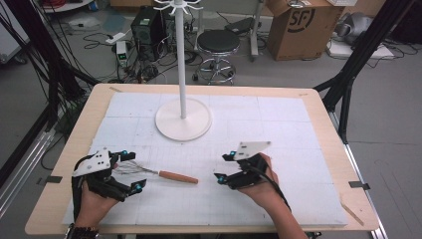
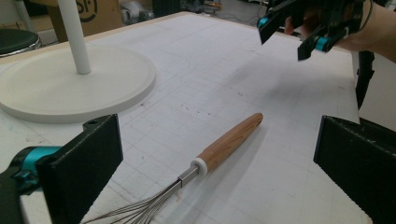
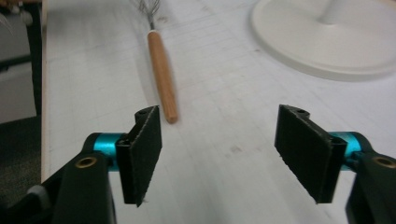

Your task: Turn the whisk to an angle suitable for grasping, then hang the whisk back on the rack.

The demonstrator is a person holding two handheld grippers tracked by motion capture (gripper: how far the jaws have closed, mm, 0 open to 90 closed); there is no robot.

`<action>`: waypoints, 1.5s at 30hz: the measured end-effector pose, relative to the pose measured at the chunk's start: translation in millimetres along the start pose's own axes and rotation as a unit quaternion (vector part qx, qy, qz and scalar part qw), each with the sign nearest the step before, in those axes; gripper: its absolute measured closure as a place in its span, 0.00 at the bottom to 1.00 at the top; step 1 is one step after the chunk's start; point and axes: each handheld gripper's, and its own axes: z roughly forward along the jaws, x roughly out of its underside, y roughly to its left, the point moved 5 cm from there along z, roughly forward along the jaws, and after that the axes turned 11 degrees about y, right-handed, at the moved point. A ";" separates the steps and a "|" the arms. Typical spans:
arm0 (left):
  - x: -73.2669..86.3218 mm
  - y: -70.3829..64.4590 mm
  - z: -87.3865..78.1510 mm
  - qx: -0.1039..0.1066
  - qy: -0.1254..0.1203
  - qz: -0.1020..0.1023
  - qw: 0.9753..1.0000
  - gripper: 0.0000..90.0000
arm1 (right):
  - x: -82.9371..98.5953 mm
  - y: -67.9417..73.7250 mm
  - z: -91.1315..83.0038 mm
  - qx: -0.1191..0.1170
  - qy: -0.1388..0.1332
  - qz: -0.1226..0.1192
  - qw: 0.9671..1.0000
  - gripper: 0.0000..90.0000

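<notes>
A whisk with a wooden handle [image 1: 177, 177] lies flat on the white mat, its wire head [image 1: 130, 168] pointing left. My left gripper [image 1: 132, 169] is open, its jaws standing on either side of the wire head without touching it. In the left gripper view the handle [image 2: 229, 141] runs away from the wide-open left gripper [image 2: 219, 186]. My right gripper [image 1: 224, 166] is open and holds nothing, a short way right of the handle's end. In the right gripper view the handle [image 3: 162, 74] lies ahead and left of the open right gripper [image 3: 217, 154].
A white stand with a round base [image 1: 183, 120] and a tall pole [image 1: 181, 59] rises at the middle back of the mat [image 1: 278, 149]. Beyond the table are a stool [image 1: 218, 45], a cardboard box [image 1: 301, 27] and cables on the floor.
</notes>
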 end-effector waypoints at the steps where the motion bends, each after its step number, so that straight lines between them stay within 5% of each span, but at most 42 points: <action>1: -0.3 -0.3 0.5 -0.001 0.001 0.001 1.000 0.02 | 5.3 -2.8 -8.0 0.006 -0.012 0.004 1.000 0.33; 9: -2.1 -4.7 5.9 0.005 0.009 0.006 1.000 0.02 | 52.1 -17.7 -58.6 0.032 -0.073 0.045 0.996 0.24; 13: -1.7 -5.3 6.5 0.006 0.011 0.006 1.000 0.02 | 63.1 -19.9 -67.3 0.035 -0.090 0.054 0.994 0.24; 28: -2.2 -5.2 7.9 0.009 0.011 0.008 1.000 0.02 | 73.4 -24.5 -72.6 0.033 -0.124 0.055 0.990 0.03; 37: -4.7 -6.2 8.6 0.010 0.011 0.011 1.000 0.02 | 73.4 -22.9 -70.6 0.041 -0.116 0.059 0.991 0.02; 45: -4.6 -6.3 19.3 0.017 0.036 0.020 0.999 0.02 | 75.3 -26.1 -72.7 0.049 -0.115 0.065 0.990 0.02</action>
